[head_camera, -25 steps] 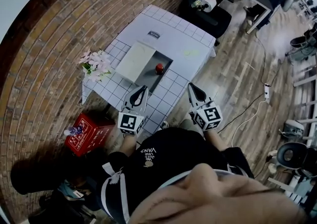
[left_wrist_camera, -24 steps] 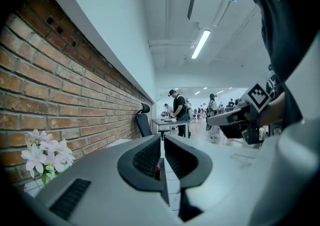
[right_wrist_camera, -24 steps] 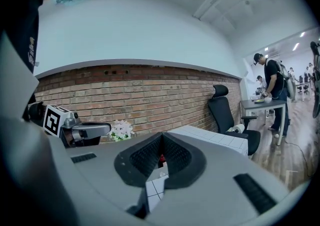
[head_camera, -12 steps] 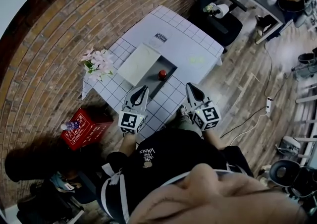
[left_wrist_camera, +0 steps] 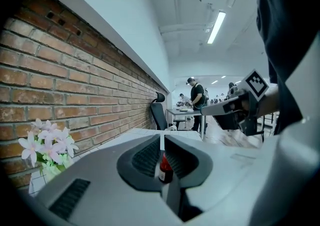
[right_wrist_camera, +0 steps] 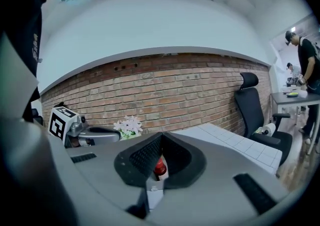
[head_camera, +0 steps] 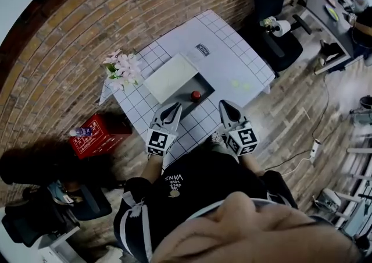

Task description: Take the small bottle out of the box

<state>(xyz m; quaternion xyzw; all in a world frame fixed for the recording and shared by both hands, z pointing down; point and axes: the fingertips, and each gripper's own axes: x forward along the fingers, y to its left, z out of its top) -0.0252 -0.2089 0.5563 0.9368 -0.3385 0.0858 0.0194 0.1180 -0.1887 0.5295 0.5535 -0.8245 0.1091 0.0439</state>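
An open box lies on the checked table, its white lid folded back to the left. Inside the dark box stands a small bottle with a red cap. Both grippers hover at the table's near edge, short of the box. My left gripper is shut and empty; in the left gripper view the bottle shows beyond the cutout under its closed tips. My right gripper is also shut and empty, with the bottle seen beyond its tips.
Pink flowers stand at the table's left corner by the brick wall. A red crate sits on the floor to the left. A black office chair stands past the table's far end, and people work at a desk further off.
Both grippers have moved forward toward the box, still shut. The head view has shifted, so the table now sits further right in the picture.
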